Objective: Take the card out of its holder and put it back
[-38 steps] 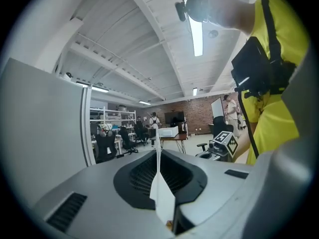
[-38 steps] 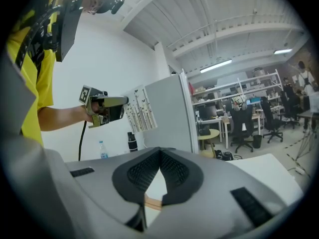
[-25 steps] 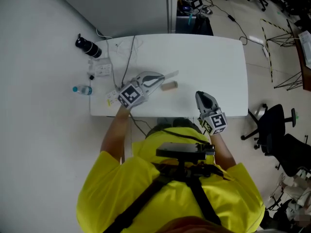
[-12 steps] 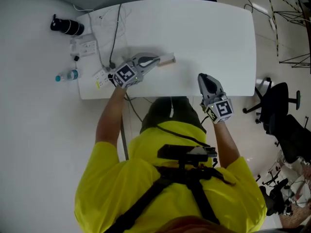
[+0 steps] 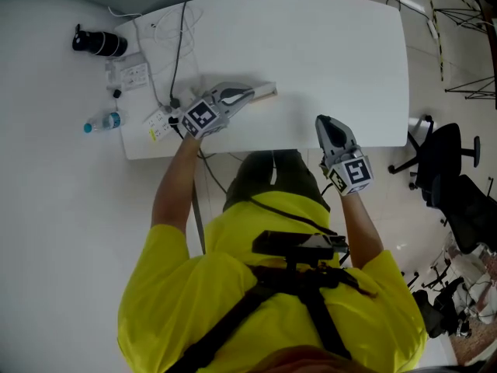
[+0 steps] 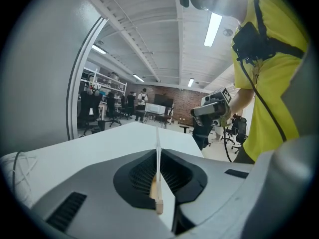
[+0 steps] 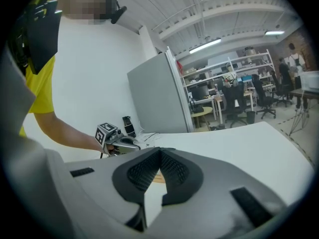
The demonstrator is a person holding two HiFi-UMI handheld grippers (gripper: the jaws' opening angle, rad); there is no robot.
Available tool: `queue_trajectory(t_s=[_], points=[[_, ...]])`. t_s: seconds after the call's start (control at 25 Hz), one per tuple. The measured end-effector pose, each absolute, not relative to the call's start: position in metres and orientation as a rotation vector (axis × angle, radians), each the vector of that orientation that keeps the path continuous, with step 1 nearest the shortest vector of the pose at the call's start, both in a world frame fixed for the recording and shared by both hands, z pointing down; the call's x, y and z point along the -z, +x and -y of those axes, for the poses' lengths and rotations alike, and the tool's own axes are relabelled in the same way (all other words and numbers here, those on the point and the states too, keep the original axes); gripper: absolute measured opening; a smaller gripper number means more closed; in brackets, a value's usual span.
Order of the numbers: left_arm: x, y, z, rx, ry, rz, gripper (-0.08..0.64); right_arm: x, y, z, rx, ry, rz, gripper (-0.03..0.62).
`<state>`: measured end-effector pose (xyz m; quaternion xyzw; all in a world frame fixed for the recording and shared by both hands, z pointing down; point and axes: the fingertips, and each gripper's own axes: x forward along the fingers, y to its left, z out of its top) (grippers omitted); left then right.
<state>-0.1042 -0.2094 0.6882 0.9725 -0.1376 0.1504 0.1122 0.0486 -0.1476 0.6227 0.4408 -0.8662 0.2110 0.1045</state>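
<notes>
Fingers (image 6: 137,176) of the left gripper (image 6: 158,158) pinch the thin card (image 6: 157,139) edge-on.

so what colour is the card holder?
Pale tan, like wood; the card holder shows best in the head view.

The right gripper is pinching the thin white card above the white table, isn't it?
Not quite, it's the other side. The left gripper is pinching the thin white card above the white table. The left gripper view shows the card edge-on, clamped between its jaws.
</notes>
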Motion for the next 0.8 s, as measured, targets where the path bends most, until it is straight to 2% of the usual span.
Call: queue_trajectory(t_s=[0.32, 0.4, 0.6, 0.72, 0.8], points=[[-0.72, -0.102, 0.21, -0.409, 2.787, 0.542, 0.018, -0.634, 0.04, 0.162, -0.624, 1.307, 2.543, 0.006], [-0.71, -0.107, 0.214, -0.39, 2.787, 0.608, 0.055, -0.631, 0.036, 0.166, -0.609, 1.311, 2.556, 0.006], [-0.638, -0.13, 0.215, -0.268, 2.827, 0.815, 0.069, -0.604, 0.035, 0.175, -0.544, 1.327, 2.603, 0.006], [-0.574, -0.153, 0.21, -0.125, 2.798, 0.987, 0.057, -0.574, 0.039, 0.181, -0.488, 1.363, 2.632, 0.006], [-0.538, -0.172, 0.208, -0.131, 2.724, 1.229, 0.026, -0.55, 0.045, 0.185, -0.447, 1.405, 2.643, 0.006]])
